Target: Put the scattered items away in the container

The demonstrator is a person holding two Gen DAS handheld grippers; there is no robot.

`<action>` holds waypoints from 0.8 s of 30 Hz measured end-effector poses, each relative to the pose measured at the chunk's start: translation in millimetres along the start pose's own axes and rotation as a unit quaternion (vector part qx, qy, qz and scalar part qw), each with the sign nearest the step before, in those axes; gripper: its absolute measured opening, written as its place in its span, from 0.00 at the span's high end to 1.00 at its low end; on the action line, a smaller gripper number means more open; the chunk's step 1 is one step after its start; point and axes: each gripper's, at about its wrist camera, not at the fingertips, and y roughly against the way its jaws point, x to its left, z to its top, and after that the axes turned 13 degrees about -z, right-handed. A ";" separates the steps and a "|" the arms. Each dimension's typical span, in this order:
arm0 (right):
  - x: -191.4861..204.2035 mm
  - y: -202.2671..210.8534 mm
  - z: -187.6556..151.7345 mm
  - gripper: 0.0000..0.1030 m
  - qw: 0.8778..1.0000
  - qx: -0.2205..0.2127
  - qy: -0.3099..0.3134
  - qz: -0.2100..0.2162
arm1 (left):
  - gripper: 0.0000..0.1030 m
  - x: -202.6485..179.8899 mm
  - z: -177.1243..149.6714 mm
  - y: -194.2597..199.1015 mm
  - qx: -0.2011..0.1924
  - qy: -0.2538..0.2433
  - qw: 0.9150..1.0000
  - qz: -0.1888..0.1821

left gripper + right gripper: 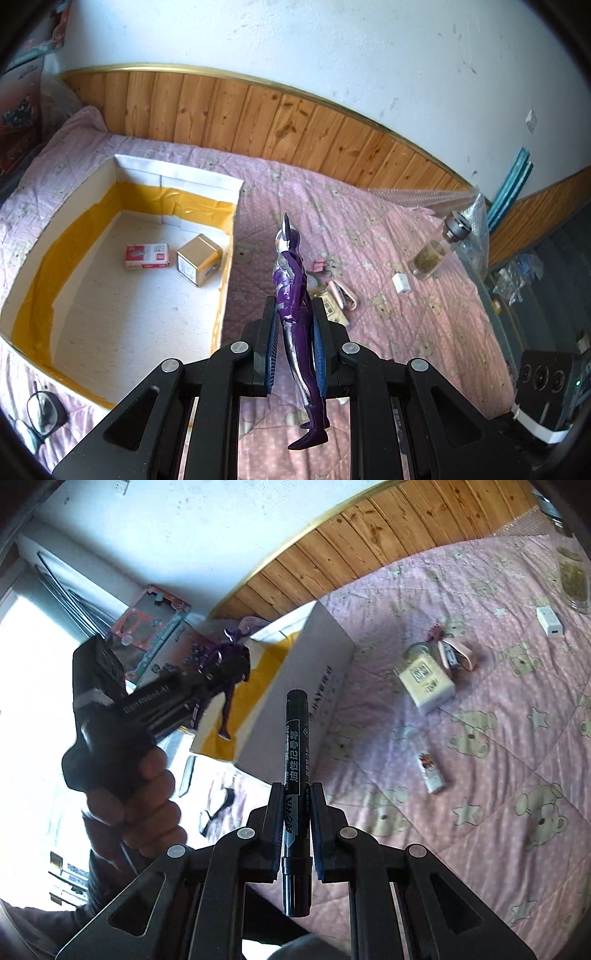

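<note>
My left gripper (293, 306) is shut on a purple and silver toy figure (291, 295), held above the pink quilt just right of the open white box (236, 192). The box holds a red-and-white small carton (147, 256) and a gold tin (199, 259). My right gripper (295, 794) is shut on a black marker pen (295, 775), held upright in front of the box's outer wall (295, 686). The left gripper (229, 664) with the figure (227, 716) shows in the right wrist view over the box.
On the quilt lie a glass jar with a metal lid (439, 245), a white adapter (400, 282), a pink clip item (345, 293), a cream packet (426, 681) and a small tube (430, 770). Glasses (42, 410) lie left of the box. Wood panelling runs behind.
</note>
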 end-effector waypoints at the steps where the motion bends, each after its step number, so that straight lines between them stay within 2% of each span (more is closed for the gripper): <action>1: 5.7 1.7 2.5 0.86 1.000 -0.003 0.001 0.004 | 0.84 1.7 0.6 3.6 -0.003 0.001 1.000 0.000; 12: 52.3 -2.0 15.2 0.86 0.999 -0.011 0.027 0.014 | 0.84 22.2 4.4 39.2 -0.028 0.004 1.000 0.001; 20: 68.3 -3.3 17.3 0.86 0.999 -0.016 0.033 0.005 | 0.84 27.6 2.3 51.1 -0.039 -0.027 0.998 0.038; 24: 77.7 -4.6 19.8 0.86 0.999 -0.018 0.040 0.002 | 0.84 32.1 2.7 56.0 -0.043 -0.030 0.998 0.042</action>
